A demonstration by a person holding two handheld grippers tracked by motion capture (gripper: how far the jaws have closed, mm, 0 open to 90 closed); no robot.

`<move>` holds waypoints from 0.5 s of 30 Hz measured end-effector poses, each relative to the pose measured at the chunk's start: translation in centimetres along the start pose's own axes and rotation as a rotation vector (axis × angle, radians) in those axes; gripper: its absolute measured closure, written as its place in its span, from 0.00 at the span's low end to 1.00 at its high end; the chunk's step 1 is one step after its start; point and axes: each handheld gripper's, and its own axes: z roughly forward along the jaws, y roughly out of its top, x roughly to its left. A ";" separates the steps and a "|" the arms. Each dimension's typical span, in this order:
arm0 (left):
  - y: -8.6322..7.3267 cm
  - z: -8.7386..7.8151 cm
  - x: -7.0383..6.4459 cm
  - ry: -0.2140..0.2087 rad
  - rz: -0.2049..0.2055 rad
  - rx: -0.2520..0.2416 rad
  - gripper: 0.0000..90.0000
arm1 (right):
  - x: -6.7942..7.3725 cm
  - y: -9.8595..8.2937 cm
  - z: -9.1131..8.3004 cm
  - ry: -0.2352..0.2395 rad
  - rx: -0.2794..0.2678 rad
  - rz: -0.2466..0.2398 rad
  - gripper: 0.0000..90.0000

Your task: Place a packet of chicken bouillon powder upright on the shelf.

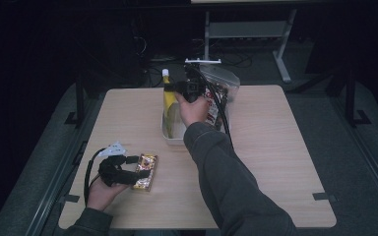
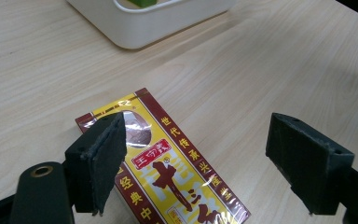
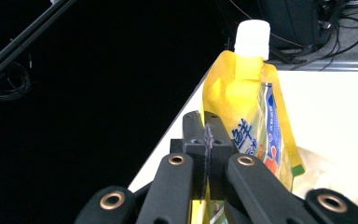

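Grey sleeves (image 1: 236, 187); black jaws, brass-ringed pivot holes; black cable (image 1: 86, 177); seemingly whitish top plate.

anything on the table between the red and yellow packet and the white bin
No: the high view shows bare wood between the packet and the white bin; the left gripper view shows the same stretch bare.

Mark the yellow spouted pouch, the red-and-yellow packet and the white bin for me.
yellow spouted pouch (image 3: 247, 93), right gripper view, upper yellow body below the white cap.
red-and-yellow packet (image 2: 177, 172), left gripper view, printed front face.
white bin (image 2: 168, 23), left gripper view, near outer wall.

yellow pouch (image 3: 256, 112): bottom hidden behind fingers | red-yellow packet (image 2: 168, 163): lower end cut off
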 end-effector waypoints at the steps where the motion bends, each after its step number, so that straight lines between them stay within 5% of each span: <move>1: 0.0 0.0 0.0 0.000 0.000 0.000 0.22 | -0.1 -0.1 0.1 0.002 0.000 0.003 0.99; 15: -0.1 0.0 0.1 0.002 -0.005 -0.002 0.22 | -0.8 -0.7 0.9 -0.020 0.002 -0.004 0.99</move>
